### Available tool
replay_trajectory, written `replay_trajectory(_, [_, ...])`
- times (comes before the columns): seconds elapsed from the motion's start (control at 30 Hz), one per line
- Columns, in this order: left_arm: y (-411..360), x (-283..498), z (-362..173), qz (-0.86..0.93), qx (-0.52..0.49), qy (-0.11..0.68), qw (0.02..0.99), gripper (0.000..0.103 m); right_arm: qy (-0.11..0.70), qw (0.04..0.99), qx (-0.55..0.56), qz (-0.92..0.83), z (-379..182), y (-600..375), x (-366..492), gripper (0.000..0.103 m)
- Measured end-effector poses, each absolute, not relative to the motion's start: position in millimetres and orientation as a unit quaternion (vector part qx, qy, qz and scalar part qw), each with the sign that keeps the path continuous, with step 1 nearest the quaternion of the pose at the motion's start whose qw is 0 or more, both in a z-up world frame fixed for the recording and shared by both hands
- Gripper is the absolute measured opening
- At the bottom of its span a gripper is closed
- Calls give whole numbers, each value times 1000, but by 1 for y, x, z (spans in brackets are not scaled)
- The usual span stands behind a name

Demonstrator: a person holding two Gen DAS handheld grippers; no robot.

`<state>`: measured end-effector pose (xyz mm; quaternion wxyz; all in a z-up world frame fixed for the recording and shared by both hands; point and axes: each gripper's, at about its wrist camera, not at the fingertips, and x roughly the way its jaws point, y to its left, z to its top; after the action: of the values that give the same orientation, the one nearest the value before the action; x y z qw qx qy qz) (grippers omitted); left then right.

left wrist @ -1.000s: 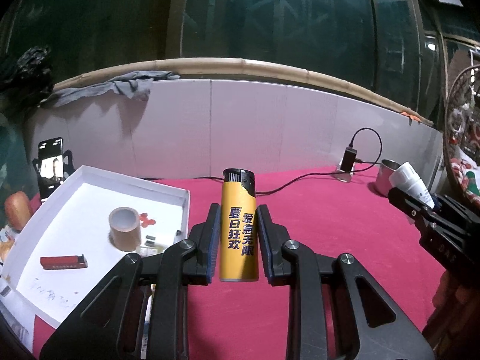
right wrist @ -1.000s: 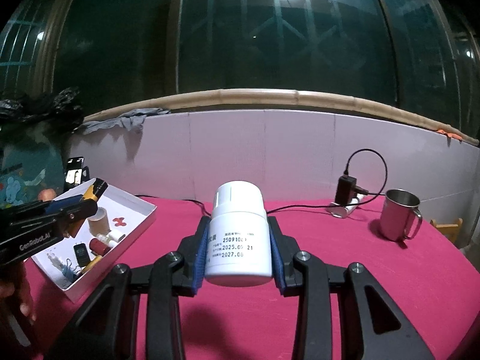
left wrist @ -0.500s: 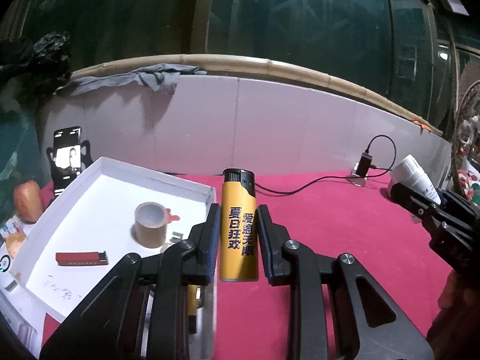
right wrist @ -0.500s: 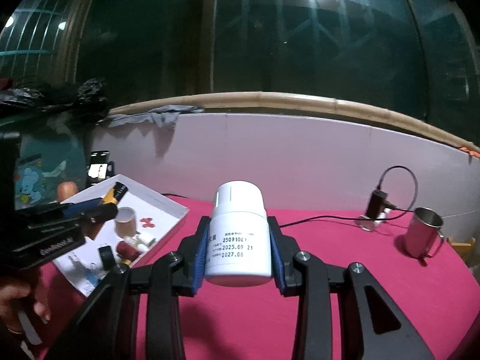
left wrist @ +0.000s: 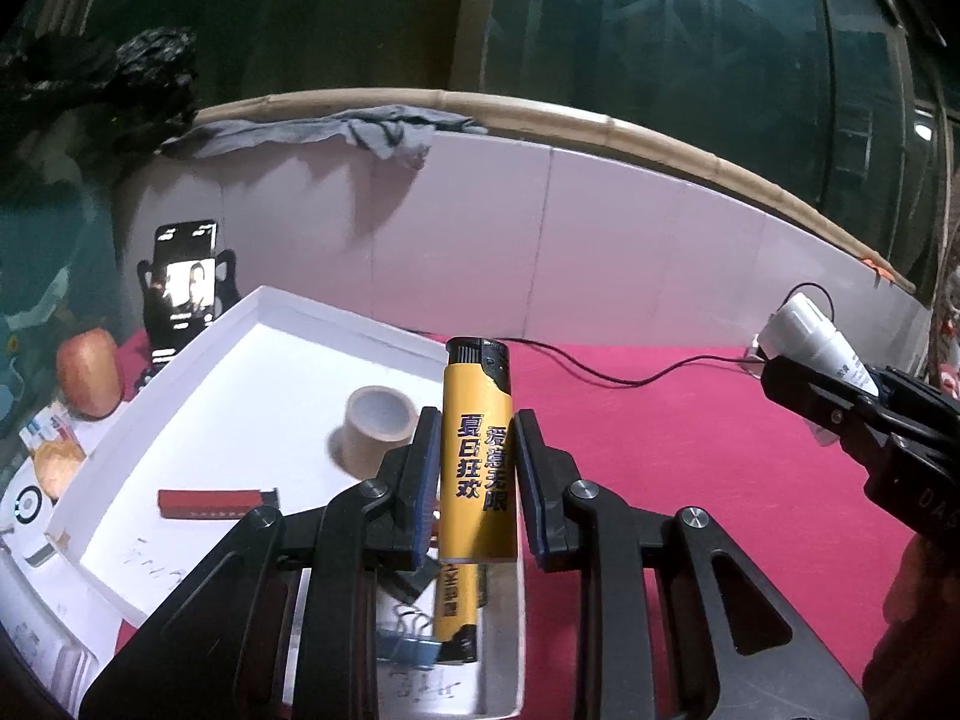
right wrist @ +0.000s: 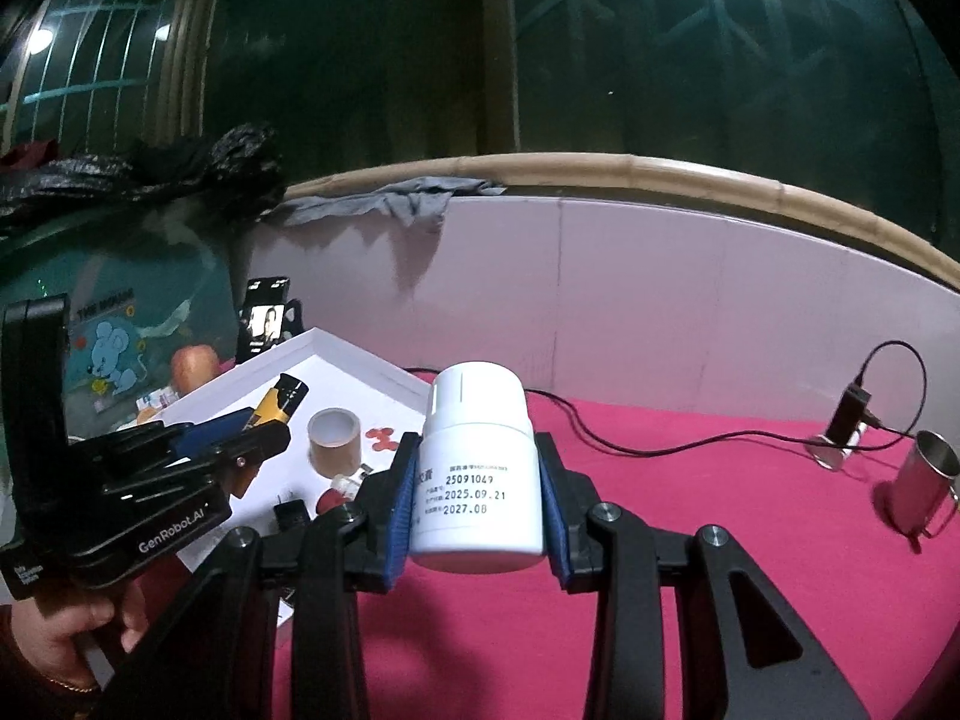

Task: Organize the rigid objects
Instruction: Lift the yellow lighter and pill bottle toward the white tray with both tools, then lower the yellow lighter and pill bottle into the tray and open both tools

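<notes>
My left gripper (left wrist: 474, 456) is shut on a yellow lighter (left wrist: 477, 450) held upright above the near right corner of the white tray (left wrist: 198, 354). My right gripper (right wrist: 477, 480) is shut on a white pill bottle (right wrist: 477, 474) held above the red table, right of the tray (right wrist: 360, 360). In the tray lie a tape roll (left wrist: 378, 426), a red flat bar (left wrist: 216, 503), a second yellow lighter (left wrist: 457, 618) and a blue binder clip (left wrist: 405, 651). The left gripper (right wrist: 264, 429) shows in the right wrist view over the tray; the right gripper (left wrist: 798, 360) shows at the left view's right edge.
A phone on a stand (left wrist: 183, 288) and an apple (left wrist: 87, 372) sit left of the tray. A charger with cable (right wrist: 846, 414) and a steel mug (right wrist: 921, 489) stand at the table's far right. A white wall panel (right wrist: 660, 300) closes the back. A grey cloth (left wrist: 336, 129) hangs over it.
Both grippers have moved left toward the tray. The left gripper with the lighter now hangs over the tray's near right corner. Both grips are unchanged.
</notes>
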<state>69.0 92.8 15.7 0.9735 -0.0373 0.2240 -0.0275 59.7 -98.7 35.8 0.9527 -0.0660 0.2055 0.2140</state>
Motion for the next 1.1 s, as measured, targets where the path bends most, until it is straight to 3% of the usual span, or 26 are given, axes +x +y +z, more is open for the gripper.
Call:
replay_trajectory(0.73, [197,88,27,77,-56,244,965,23,253,919,-99,286,37,-10,86,36])
replay_trajectory(1.1, [214,112,19,106,-27,276,955,23,289,900,-132,299,19,35,102,36])
